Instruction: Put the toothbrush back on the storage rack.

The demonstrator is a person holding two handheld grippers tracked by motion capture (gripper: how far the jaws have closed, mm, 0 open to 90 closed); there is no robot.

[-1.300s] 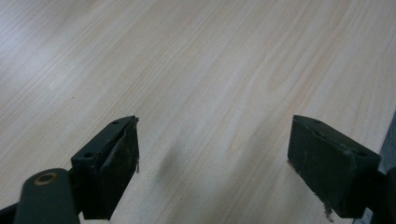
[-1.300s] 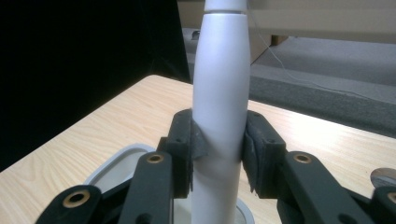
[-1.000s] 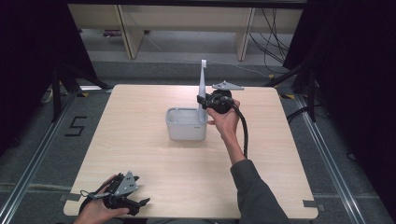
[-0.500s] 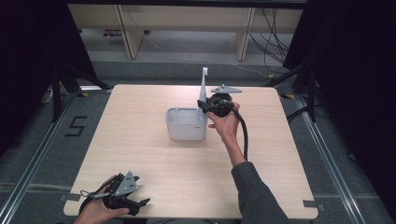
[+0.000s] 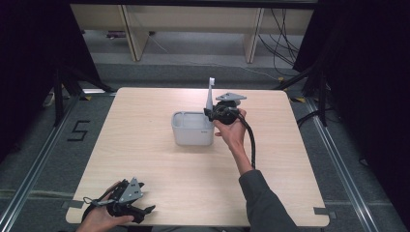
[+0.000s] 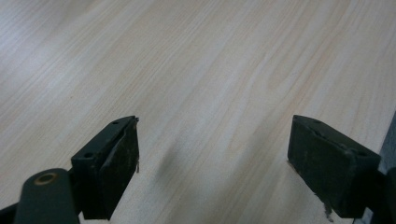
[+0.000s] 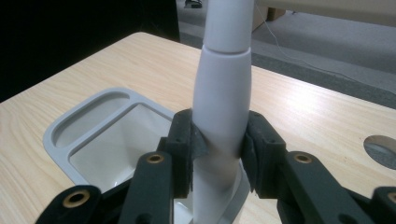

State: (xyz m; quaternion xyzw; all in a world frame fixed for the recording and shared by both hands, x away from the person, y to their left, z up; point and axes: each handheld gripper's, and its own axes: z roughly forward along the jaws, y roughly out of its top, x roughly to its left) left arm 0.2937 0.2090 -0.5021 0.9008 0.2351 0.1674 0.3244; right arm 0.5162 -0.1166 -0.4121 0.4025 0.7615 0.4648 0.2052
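A white handle [image 7: 223, 107] is pinched upright between the jaws of the right gripper [image 7: 219, 151], over the right edge of the grey tub [image 5: 192, 128]. The left gripper [image 6: 212, 163] is held with its jaws spread wide and nothing between them, over the table [image 5: 159, 169] at its near left corner.

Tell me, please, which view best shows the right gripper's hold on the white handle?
The right gripper view: the white handle stands upright, pinched between the right gripper pads just above the grey bin. The high view shows the handle small, rising beside the bin. The left gripper view looks at bare table.
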